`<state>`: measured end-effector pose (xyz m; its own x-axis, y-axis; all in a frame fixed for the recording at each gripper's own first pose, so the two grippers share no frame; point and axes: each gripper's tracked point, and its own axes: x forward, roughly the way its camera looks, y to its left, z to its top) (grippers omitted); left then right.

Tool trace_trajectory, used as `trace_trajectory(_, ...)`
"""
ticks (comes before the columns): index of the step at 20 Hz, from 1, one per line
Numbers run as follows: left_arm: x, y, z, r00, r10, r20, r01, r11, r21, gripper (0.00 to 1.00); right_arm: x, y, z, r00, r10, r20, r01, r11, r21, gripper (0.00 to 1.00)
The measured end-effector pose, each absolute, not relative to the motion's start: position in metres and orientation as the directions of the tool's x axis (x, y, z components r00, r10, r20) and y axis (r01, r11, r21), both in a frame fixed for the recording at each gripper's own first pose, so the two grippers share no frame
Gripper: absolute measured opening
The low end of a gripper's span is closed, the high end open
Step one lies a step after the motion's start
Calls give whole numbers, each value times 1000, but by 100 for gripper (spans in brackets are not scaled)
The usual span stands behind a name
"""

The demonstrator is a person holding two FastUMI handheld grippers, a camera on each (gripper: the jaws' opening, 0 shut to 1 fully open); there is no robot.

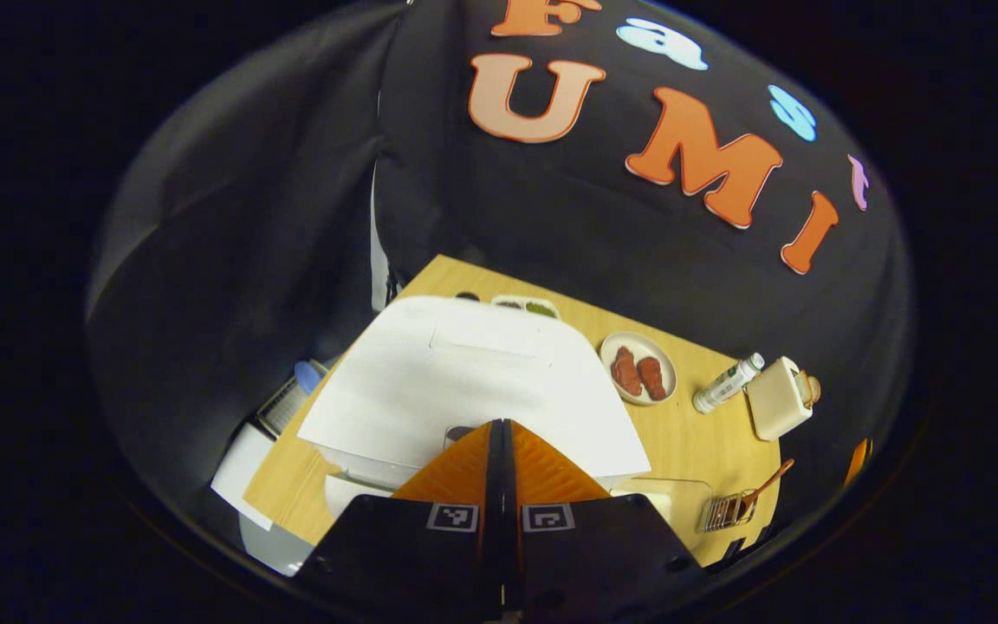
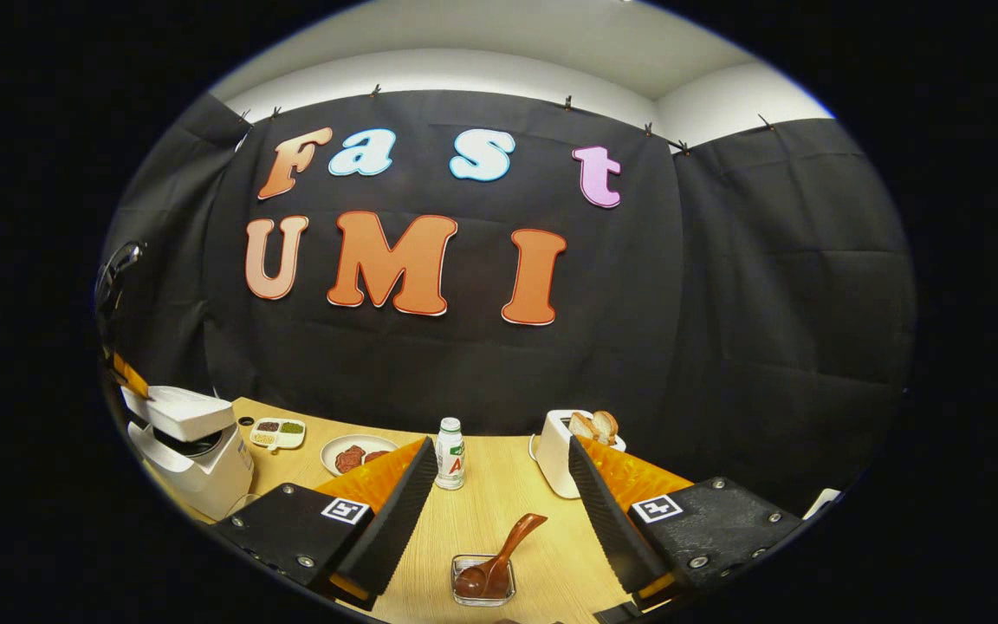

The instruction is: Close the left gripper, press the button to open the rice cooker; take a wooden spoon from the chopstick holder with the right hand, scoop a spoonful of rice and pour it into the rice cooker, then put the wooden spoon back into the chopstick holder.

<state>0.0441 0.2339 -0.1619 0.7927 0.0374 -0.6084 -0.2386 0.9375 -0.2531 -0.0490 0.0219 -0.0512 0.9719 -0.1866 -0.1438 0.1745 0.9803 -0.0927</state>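
The white rice cooker point(image 1: 473, 381) lies right under my left gripper point(image 1: 502, 426), which is shut with its fingers pressed together at the lid's near edge. In the right gripper view the rice cooker point(image 2: 191, 451) stands at the table's far left, its lid lifted a little with a dark gap below. The wire chopstick holder point(image 2: 483, 579) stands low between the fingers of my right gripper point(image 2: 501, 446), which is open and empty. A wooden spoon point(image 2: 506, 546) leans in it, handle up and to the right. From the left, the holder point(image 1: 729, 510) and spoon point(image 1: 767, 484) sit beside a clear rice box point(image 1: 668, 498).
On the wooden table point(image 2: 508, 503) stand a plate of brown meat pieces point(image 2: 356, 455), a small white bottle point(image 2: 450, 455), a white toaster with bread point(image 2: 561, 455) and a small condiment tray point(image 2: 278, 433). Black cloth walls close the back and sides.
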Motion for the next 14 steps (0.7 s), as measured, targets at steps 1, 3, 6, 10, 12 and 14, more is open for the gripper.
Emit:
trace_trajectory(1, 45, 231, -150, 816, 50, -576, -225, 945, -237, 5, -49, 21, -51, 972, -185, -142, 173, 981, -94, 94)
trace_trajectory(3, 43, 230, -129, 855, 72, -513, -198, 960, -196, 5, -46, 22, -55, 973, -176, -149, 163, 982, -95, 94)
trace_trajectory(6, 38, 222, -111, 892, 86, -444, -179, 969, -172, 5, -43, 19, -63, 971, -170, -167, 156, 983, -97, 94)
trace_trajectory(10, 29, 211, -90, 935, 128, -331, -179, 975, -128, 5, -35, 14, -80, 965, -154, -214, 141, 987, -77, 94)
trace_trajectory(12, 24, 194, -76, 952, 114, -283, -153, 981, -120, 5, -31, 11, -94, 955, -146, -259, 137, 989, -53, 95)
trace_trajectory(14, 18, 183, -65, 964, 121, -236, -145, 986, -86, 5, -24, 3, -112, 939, -153, -309, 149, 988, -37, 95)
